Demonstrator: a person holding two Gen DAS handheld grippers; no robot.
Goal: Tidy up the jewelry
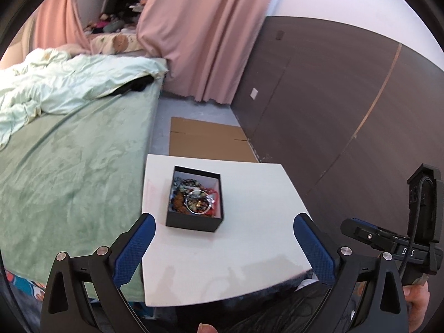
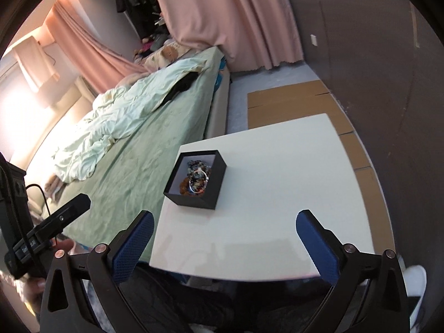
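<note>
I see the black box [image 1: 194, 199] of tangled jewelry [image 1: 194, 197] at the centre of the left view, on the white desk [image 1: 249, 222]. My left tongs [image 1: 224, 223] stand spread at the bottom, nothing between them. In the right view my right tongs [image 2: 225, 222] are spread too, empty. The green bed [image 1: 69, 166] fills the left of the frame.

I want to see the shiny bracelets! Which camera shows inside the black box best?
The left wrist view: it looks deeper into the black box, showing the jewelry pile. In the right wrist view the box is tilted and its walls hide some jewelry.
</note>
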